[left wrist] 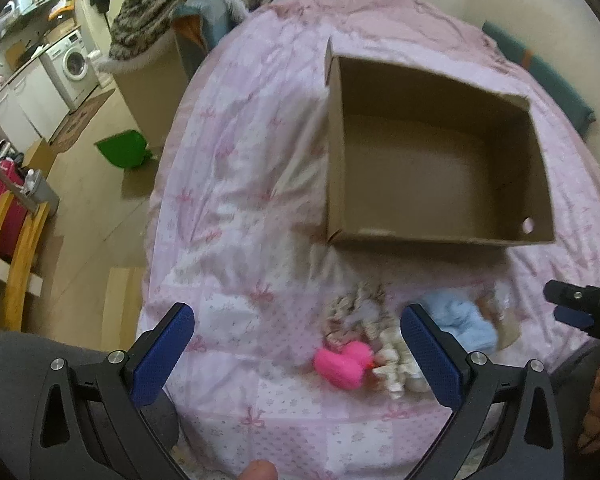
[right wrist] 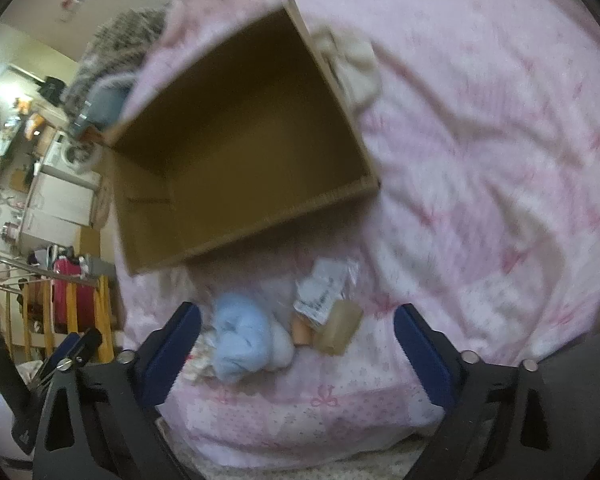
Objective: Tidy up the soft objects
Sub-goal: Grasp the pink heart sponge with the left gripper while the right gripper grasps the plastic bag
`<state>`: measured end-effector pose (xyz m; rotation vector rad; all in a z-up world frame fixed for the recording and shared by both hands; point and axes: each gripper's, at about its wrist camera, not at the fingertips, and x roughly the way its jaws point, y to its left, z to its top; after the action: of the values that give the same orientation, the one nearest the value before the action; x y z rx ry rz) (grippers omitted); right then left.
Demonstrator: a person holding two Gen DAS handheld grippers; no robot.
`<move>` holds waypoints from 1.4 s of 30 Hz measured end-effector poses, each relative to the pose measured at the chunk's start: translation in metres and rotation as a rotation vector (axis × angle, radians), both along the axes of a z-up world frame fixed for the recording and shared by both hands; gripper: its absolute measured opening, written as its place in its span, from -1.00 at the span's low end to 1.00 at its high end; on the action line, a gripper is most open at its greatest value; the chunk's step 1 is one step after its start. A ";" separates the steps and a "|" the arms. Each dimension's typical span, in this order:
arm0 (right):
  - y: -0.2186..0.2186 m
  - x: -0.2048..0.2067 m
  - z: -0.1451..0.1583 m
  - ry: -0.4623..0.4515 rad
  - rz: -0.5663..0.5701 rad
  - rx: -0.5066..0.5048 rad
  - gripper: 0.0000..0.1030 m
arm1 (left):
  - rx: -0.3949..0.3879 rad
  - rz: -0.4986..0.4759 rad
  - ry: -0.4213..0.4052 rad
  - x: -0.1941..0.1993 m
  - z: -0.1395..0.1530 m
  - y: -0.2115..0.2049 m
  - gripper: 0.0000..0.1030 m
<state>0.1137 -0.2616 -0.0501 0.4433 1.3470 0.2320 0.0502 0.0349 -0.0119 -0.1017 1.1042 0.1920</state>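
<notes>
An open, empty cardboard box [left wrist: 536, 184] lies on the pink bedspread [left wrist: 240, 184]; it also shows in the right wrist view [right wrist: 140, 216]. In front of it lie soft items: a bright pink plush [left wrist: 342, 364], a patterned scrunchie [left wrist: 352, 308], a cream ruffled piece [left wrist: 394, 364] and a light blue fluffy item [left wrist: 466, 320], also in the right wrist view [right wrist: 240, 340]. A tan sponge [right wrist: 340, 330] and a plastic packet [right wrist: 324, 292] lie beside it. My left gripper [left wrist: 298, 320] is open above the pink plush. My right gripper [right wrist: 298, 320] is open, empty, above the blue item and sponge.
A white soft item [right wrist: 356, 64] lies behind the box. A striped blanket [left wrist: 188, 4] is heaped at the bed's far end. The bed's left edge drops to the floor with a green bin [left wrist: 124, 148], a wooden chair [left wrist: 16, 240] and a washing machine [left wrist: 74, 64].
</notes>
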 end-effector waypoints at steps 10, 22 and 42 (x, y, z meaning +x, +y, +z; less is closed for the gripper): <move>0.044 0.034 -0.046 0.077 0.117 -0.109 0.64 | -0.048 0.008 0.014 0.003 -0.012 0.000 1.00; 0.043 0.040 -0.051 0.086 0.132 -0.111 -0.77 | -0.091 0.056 0.044 0.006 -0.019 0.013 1.00; 0.020 -0.026 0.031 -0.229 0.129 0.226 -0.92 | -0.202 0.065 0.251 0.018 -0.067 0.019 0.28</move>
<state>0.0873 -0.2414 -0.0193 0.5027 1.1292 0.5298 0.0682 0.0539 -0.0791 -0.3010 1.3702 0.1535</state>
